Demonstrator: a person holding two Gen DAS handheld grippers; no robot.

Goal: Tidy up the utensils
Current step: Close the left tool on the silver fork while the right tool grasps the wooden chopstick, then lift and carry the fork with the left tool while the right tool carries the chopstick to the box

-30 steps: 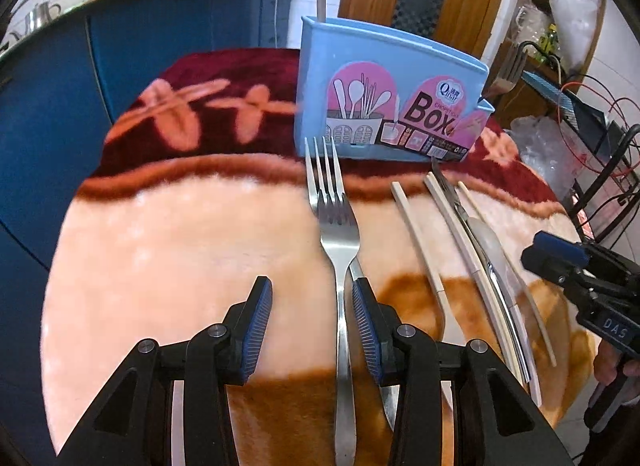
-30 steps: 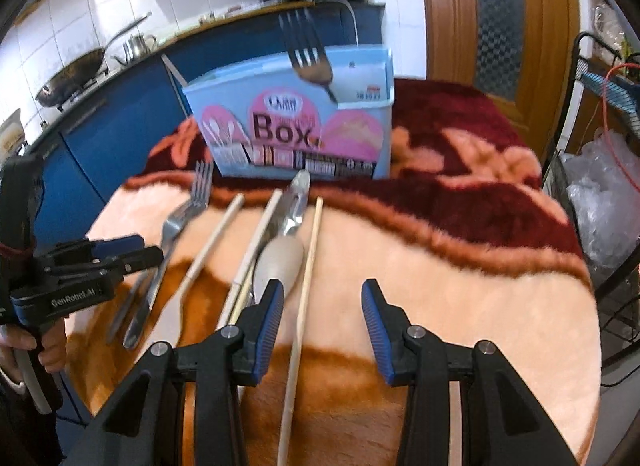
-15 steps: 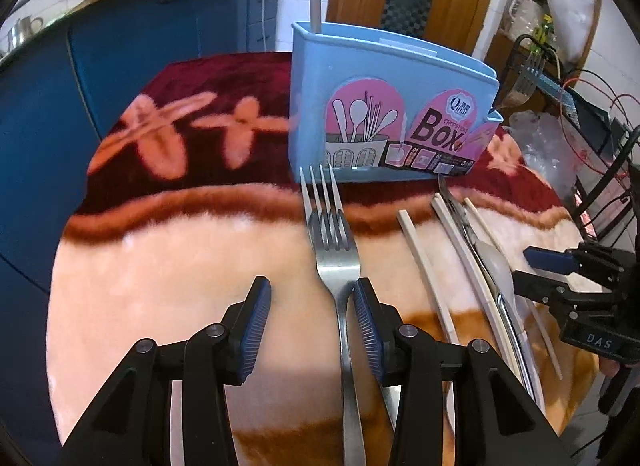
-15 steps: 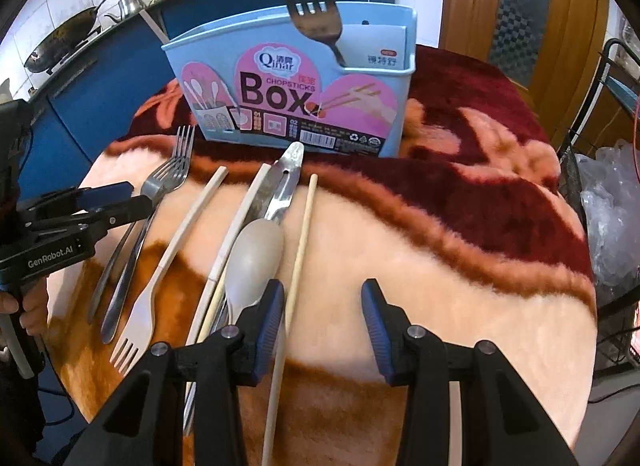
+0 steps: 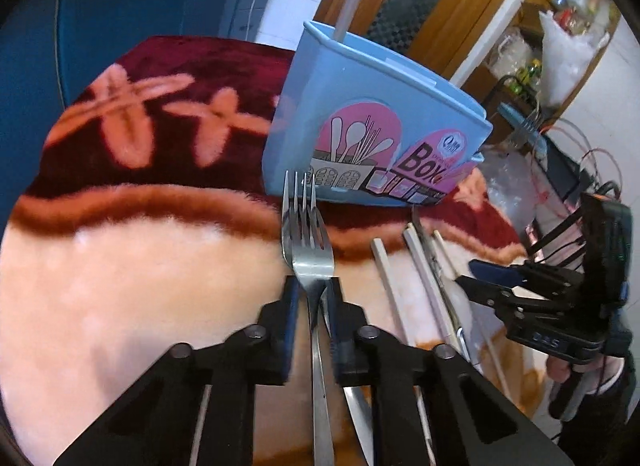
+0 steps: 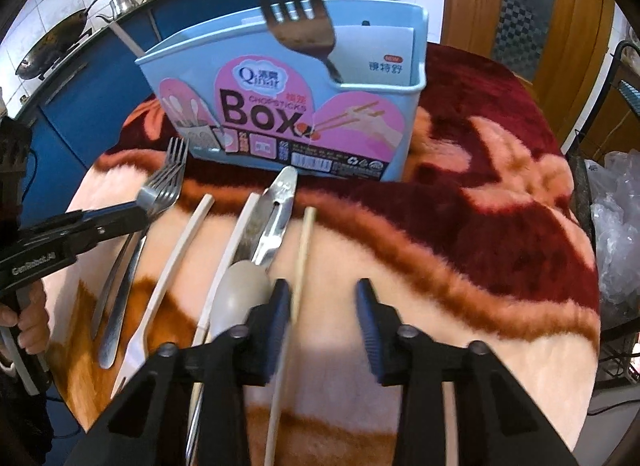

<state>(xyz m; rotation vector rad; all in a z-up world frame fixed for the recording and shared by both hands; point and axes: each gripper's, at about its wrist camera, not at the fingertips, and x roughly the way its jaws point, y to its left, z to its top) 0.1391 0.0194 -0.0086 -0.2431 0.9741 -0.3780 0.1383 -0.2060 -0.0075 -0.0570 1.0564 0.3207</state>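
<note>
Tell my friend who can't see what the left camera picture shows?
The left tool is pinching the neck of a metal fork, its prongs pointing at a blue box on a fuzzy blanket. More utensils lie to the right, near the other tool.

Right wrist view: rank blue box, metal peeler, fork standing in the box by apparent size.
1. Blue box, clearly largest.
2. and 3. Fork in box versus metal peeler: unsure; the fork's handle is hidden inside the box, and the peeler lies nearer.

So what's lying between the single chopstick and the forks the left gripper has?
In the right wrist view, between chopstick and forks: metal peeler, grey spoon, two cream handles.
</note>
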